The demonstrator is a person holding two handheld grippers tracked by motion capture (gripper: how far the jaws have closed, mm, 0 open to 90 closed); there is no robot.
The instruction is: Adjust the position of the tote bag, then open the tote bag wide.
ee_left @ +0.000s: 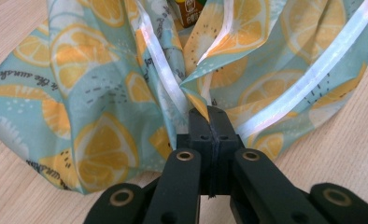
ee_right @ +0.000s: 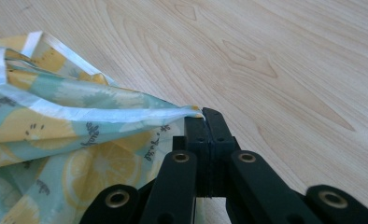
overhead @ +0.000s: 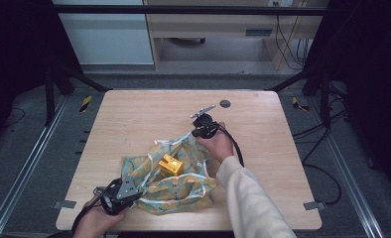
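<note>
Evidently we are wrapping: a small yellow box [overhead: 171, 164] sits in the middle of the lemon-print cloth [overhead: 181, 191] spread on the wooden surface [overhead: 134, 114], and we hold two opposite corners so the fabric can be drawn up over it. Our left gripper [ee_left: 209, 119], low at the near edge, has its jaws pressed together on the near corner. Our right gripper [ee_right: 203, 116], reached forward with the sleeve [overhead: 250, 198] stretched over the cloth, has its jaws clamped on the far corner, lifted slightly.
</note>
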